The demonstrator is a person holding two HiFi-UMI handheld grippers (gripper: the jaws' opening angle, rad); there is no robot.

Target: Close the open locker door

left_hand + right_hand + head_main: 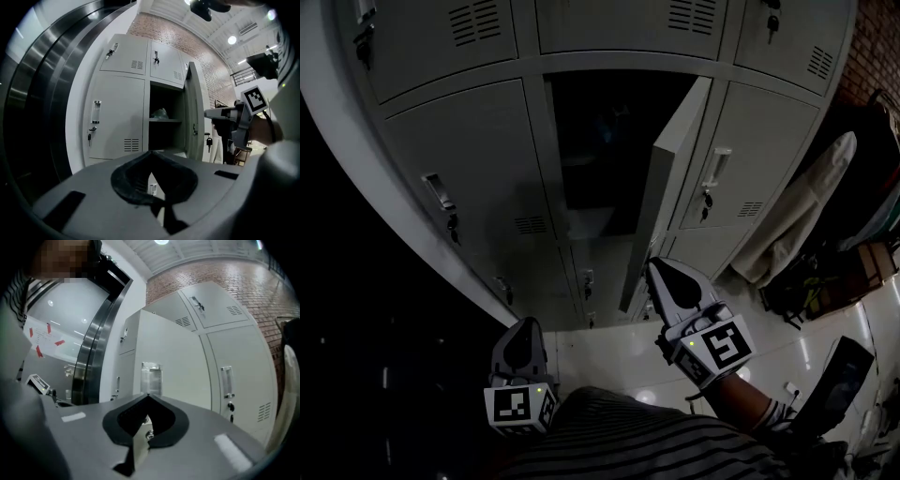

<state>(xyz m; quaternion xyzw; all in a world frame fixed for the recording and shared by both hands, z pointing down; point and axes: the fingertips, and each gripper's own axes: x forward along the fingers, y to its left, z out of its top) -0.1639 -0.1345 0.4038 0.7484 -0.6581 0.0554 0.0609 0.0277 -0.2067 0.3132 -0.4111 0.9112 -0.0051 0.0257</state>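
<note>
Locker bank (459,178) is filling the head view. I am counting five shut doors across its upper two rows. The row below is too foreshortened to count.

One locker door (667,178) is standing open in the middle column, swung out toward my right side with its free edge pointing at me. Behind it one dark compartment is showing, and in the left gripper view one shelf (164,120) is crossing it.

Claws: two.
- **Right claw** (656,269) is hovering at the lower free edge of the door, on its outer face. Its own view is taken up by that panel and its one label holder (151,377). The jaws are sitting tip to tip on nothing. I am judging this as a blunt end for pushing, since shutting needs a shove and not a grip. I cannot tell whether it is touching the panel.
- **Left claw** (523,330) is hanging low by my body, well apart from the door, also clenched and empty. I am reading it as idle, since one claw is probably enough for the push.

One key (707,202) is dangling from the shut door to the right.
</note>
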